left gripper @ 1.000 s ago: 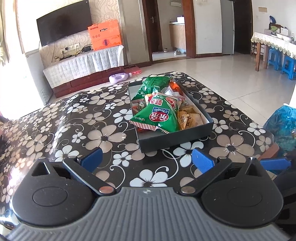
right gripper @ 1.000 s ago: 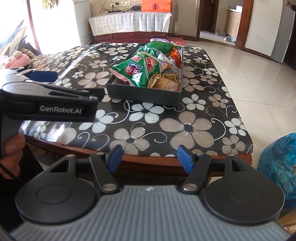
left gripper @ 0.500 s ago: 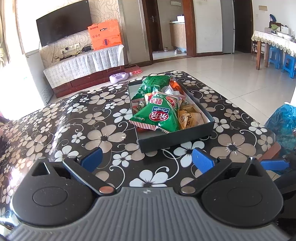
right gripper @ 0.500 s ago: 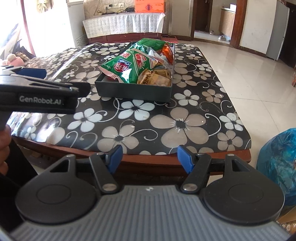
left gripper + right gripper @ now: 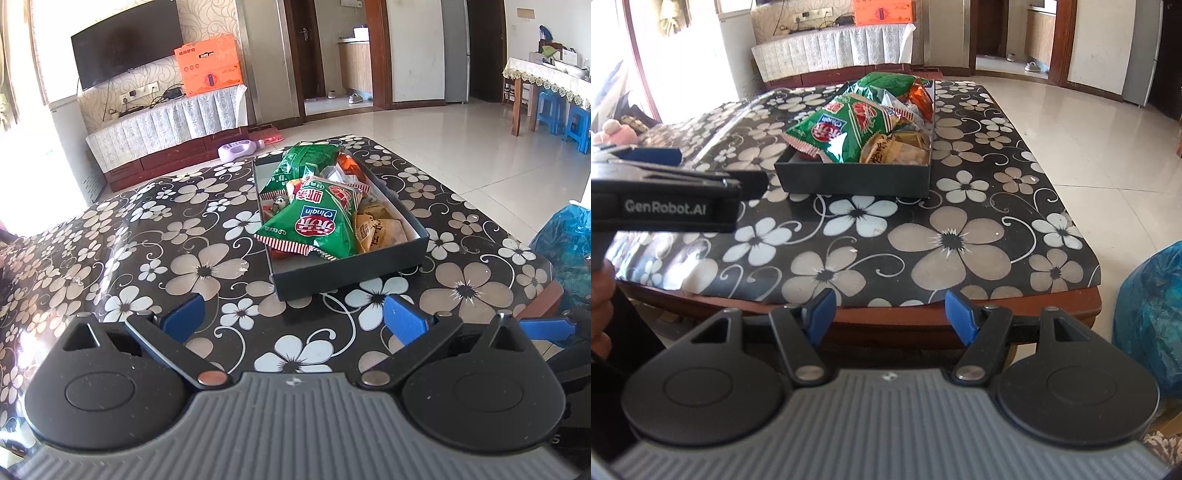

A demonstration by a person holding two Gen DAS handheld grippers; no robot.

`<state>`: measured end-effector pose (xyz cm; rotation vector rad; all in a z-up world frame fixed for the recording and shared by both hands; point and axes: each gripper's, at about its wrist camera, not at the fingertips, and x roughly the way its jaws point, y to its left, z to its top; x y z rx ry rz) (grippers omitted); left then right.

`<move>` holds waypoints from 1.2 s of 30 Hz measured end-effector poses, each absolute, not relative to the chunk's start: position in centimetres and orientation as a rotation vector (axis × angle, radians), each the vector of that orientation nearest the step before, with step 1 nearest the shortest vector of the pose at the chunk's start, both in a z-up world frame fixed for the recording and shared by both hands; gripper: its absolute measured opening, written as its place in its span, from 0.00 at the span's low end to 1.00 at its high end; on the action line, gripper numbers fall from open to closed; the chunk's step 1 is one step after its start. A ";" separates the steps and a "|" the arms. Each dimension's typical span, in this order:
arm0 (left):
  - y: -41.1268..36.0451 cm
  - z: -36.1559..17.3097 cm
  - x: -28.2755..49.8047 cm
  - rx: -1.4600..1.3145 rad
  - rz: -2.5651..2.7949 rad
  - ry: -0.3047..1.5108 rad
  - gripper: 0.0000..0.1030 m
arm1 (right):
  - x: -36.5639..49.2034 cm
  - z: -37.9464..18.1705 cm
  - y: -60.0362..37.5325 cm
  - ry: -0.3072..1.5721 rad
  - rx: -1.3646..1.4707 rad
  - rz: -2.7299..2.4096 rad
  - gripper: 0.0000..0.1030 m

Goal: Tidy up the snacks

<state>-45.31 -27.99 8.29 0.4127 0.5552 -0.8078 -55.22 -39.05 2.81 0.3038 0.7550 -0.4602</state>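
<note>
A dark box (image 5: 351, 273) (image 5: 853, 177) stands on the flowered table (image 5: 203, 269) (image 5: 949, 240), filled with snack packets. A green packet (image 5: 314, 225) (image 5: 827, 134) lies on top, with a yellow packet (image 5: 376, 230) beside it and an orange one (image 5: 349, 168) at the far end. My left gripper (image 5: 293, 317) is open and empty, over the table short of the box. My right gripper (image 5: 889, 314) is open and empty, held off the table's near edge. The left gripper also shows in the right wrist view (image 5: 665, 184).
A blue plastic bag (image 5: 565, 240) (image 5: 1148, 310) sits on the floor by the table's right corner. A TV stand with an orange box (image 5: 208, 68) is across the room. Blue stools (image 5: 561, 118) stand by a dining table at far right.
The right gripper's view has shifted, so the box sits more central and a little farther. The left gripper has barely moved. Both stay open.
</note>
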 end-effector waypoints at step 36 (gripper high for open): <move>-28.4 7.6 -45.7 0.432 -0.801 0.565 1.00 | -55.5 2.4 -39.3 0.740 0.348 -0.440 0.66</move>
